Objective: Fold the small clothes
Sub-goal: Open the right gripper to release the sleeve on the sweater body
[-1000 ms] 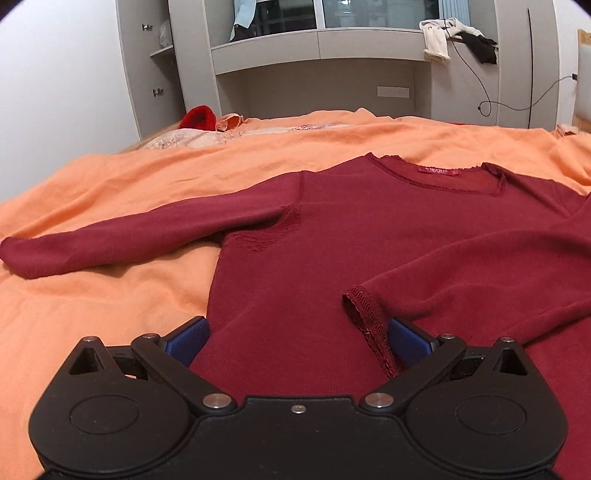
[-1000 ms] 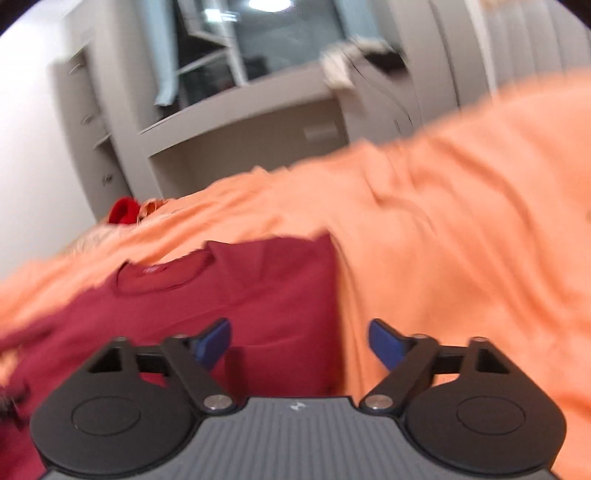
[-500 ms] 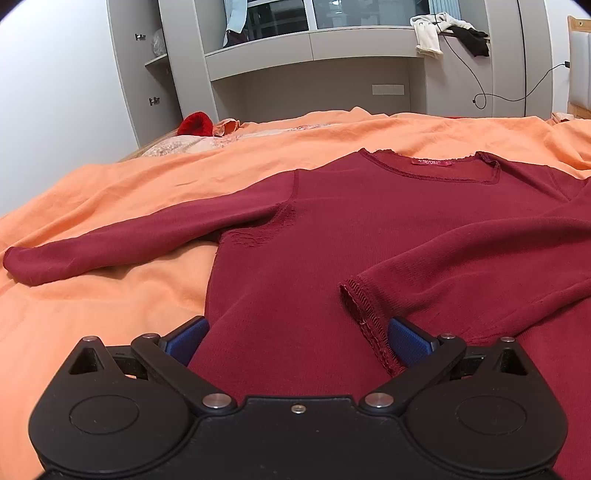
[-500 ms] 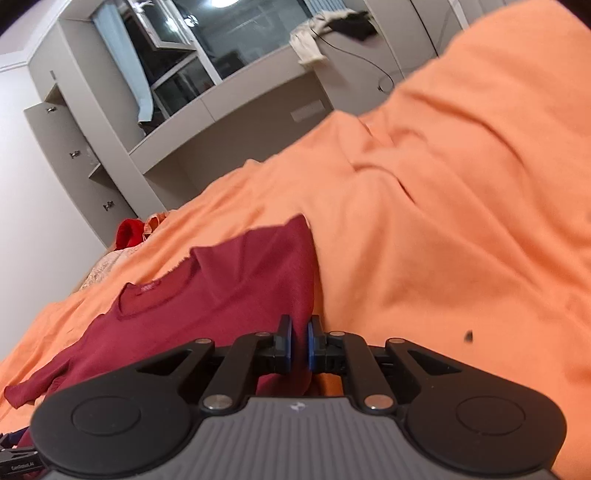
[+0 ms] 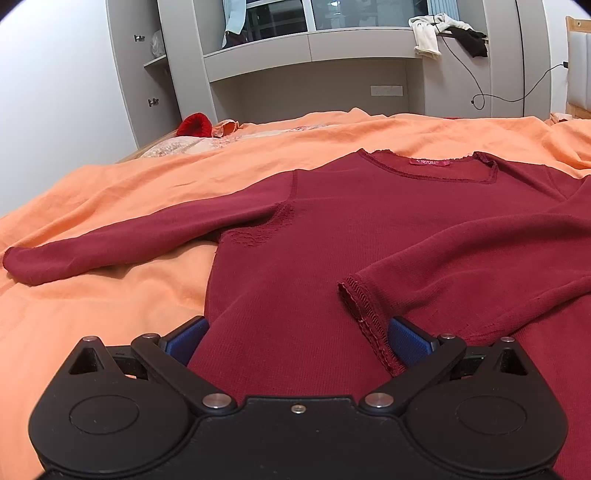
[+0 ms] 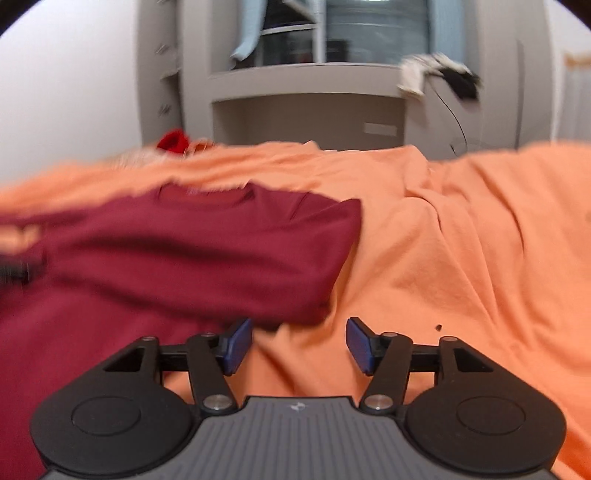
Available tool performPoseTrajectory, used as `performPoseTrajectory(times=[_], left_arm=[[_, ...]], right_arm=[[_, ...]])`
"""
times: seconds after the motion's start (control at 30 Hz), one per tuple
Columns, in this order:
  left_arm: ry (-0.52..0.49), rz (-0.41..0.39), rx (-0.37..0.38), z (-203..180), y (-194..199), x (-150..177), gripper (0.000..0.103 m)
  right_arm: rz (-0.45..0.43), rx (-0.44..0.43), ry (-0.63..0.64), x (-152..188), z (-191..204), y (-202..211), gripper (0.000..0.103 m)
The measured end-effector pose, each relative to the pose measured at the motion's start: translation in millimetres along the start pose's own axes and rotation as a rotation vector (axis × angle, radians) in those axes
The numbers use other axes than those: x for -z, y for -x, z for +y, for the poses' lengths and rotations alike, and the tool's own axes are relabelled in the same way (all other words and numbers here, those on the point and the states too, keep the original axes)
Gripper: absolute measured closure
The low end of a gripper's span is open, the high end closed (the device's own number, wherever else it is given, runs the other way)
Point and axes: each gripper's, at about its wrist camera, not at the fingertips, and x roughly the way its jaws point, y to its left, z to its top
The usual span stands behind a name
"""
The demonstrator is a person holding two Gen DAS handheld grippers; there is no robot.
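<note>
While the right claw (image 6: 299, 345) opens, empty, and the left claw (image 5: 295, 341) gapes astride the dark-red knit long-sleeved top (image 5: 369, 236) — folded sleeve, lower right, may slip.

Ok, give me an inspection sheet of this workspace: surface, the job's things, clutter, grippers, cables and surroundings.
Surface: bed under a wrinkled orange sheet.
Job's things: dark red long-sleeved top lies flat, neckline away from the camera; one sleeve is folded across the body, the other is stretched out on the sheet.
Clutter: red item at the far end of the bed; white and black clothes on the ledge.
Grippers: left gripper open, the top's hem between its fingers; right gripper opening over bare sheet, nothing between its fingers.
Cables: black cable hanging down the far wall.
Surroundings: grey shelving, window, white wall.
</note>
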Motion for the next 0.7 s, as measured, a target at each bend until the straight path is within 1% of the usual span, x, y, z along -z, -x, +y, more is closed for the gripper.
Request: performPoseTrajectory(times=[0.07,0.13,0.23,0.27,0.3,0.37,0.43,0.47,0.57,0.7], left_arm=[[-0.006,-0.002,-0.007,-2,0,0,0.0],[-0.013,-0.005,-0.013,-4,0,1,0.0],[-0.018,-0.012,-0.017,-4,0,2,0.0],[-0.018,-0.013,-0.017,-5,0,2,0.0],[-0.017,-0.014,-0.016,-4,0,2,0.0],[-0.016,-0.017,-0.016,-4,0,3,0.0],[-0.017,-0.018,-0.016,-4,1,3,0.0],[-0.017,-0.017,-0.016,-4,1,3,0.0],[-0.019,-0.018,-0.017,-5,1,3,0.0],[-0.024,-0.02,-0.021,-5,1,3,0.0]], right_arm=[[-0.01,0.045,0.078,5,12,0,0.041],[-0.022,0.081,0.11,4,20,-3,0.043],[-0.031,0.166,0.168,4,30,-16,0.044],[-0.029,0.18,0.18,4,32,-19,0.046],[-0.025,0.184,0.189,3,33,-23,0.052],[-0.029,0.182,0.195,2,32,-28,0.058],[-0.046,0.176,0.198,2,31,-27,0.075],[-0.058,0.164,0.197,3,31,-25,0.09],[-0.074,0.143,0.159,0,26,-17,0.094],[-0.035,0.119,0.118,2,19,-20,0.094]])
